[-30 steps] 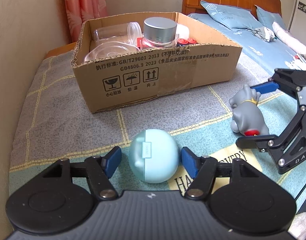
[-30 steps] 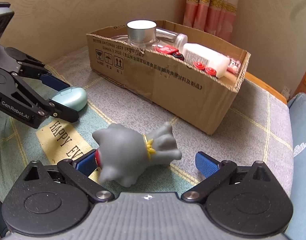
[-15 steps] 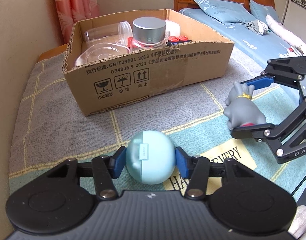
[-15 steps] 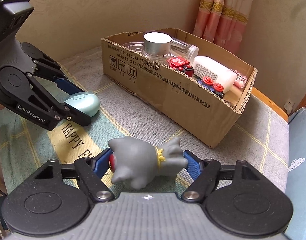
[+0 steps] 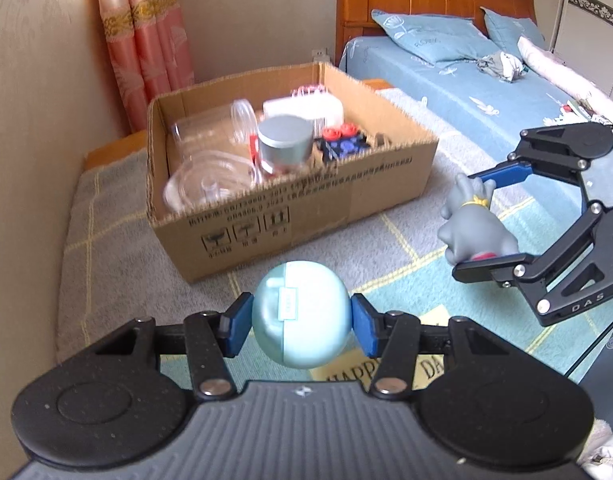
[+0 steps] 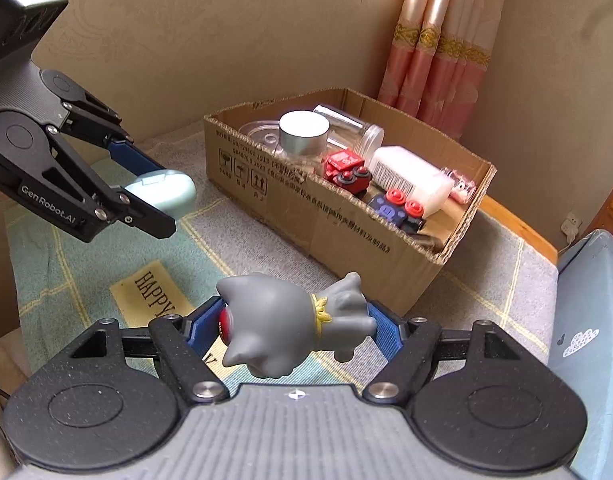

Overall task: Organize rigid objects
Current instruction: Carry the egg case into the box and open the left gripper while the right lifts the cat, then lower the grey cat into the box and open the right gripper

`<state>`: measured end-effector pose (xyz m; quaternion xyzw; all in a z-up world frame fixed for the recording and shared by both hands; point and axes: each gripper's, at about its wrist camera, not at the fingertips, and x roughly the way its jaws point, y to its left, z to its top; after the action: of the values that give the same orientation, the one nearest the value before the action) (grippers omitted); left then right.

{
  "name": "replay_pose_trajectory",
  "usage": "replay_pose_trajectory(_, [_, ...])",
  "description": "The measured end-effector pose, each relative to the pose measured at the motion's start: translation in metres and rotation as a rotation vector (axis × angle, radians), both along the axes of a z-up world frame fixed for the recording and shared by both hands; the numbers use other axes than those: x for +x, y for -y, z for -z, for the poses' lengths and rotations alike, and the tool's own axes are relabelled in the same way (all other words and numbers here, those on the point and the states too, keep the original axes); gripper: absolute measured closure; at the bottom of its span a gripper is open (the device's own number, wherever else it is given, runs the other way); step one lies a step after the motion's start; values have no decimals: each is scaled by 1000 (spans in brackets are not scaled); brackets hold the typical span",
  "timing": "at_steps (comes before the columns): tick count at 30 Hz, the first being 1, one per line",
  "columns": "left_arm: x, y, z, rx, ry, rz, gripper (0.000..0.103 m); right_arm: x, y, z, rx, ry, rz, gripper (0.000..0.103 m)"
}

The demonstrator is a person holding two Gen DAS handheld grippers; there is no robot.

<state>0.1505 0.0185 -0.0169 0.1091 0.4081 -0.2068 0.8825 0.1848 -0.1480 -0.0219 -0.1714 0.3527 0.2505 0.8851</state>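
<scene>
Both tools have risen off the blanket: left tool (image 5: 301,326) clamps the blue egg case (image 5: 301,314), right tool (image 6: 294,330) the grey cat figure (image 6: 290,322) (lengthwise); cardboard box (image 6: 346,232) lies ahead, nearer the left.

Pale teal case (image 5: 301,314), grey cat figurine (image 6: 290,324)

We note a home bedroom: a bed (image 5: 486,76) with a carved wooden headboard (image 5: 426,0), blue patterned bedding and pillows (image 5: 426,36); pink floor-length curtains (image 5: 142,40) at the corner; beige textured wallpaper (image 6: 226,32); a checked blanket (image 5: 106,240) covering the work surface.
</scene>
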Motion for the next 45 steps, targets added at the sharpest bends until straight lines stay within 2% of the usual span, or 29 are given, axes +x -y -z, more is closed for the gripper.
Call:
replay_pose_trajectory(7, [12,12,-42,-11,79,29,52,10,7,-25,19,50,11,22])
replay_pose_trajectory(15, [47,56,-74,-21,133,108,52,25,21,-49,29,96,49,22])
replay_pose_trajectory(19, [67,83,-70,-1,119,134,52,24,28,-56,28,111,64,22])
replay_pose_trajectory(23, [84,99,-53,28,92,120,51,19,34,-59,18,122,80,22])
replay_pose_trajectory(29, [93,98,-38,20,57,93,51,18,39,-63,12,128,92,22])
replay_pose_trajectory(37, [89,94,-43,25,88,80,49,20,40,-63,14,126,99,22])
replay_pose_trajectory(40, [84,88,-50,29,122,56,29,20,40,-64,14,123,99,22])
replay_pose_trajectory(42, [78,82,-54,37,157,36,5,22,40,-65,10,122,97,22])
replay_pose_trajectory(45, [65,70,-62,15,190,14,4,27,39,-67,17,119,95,22])
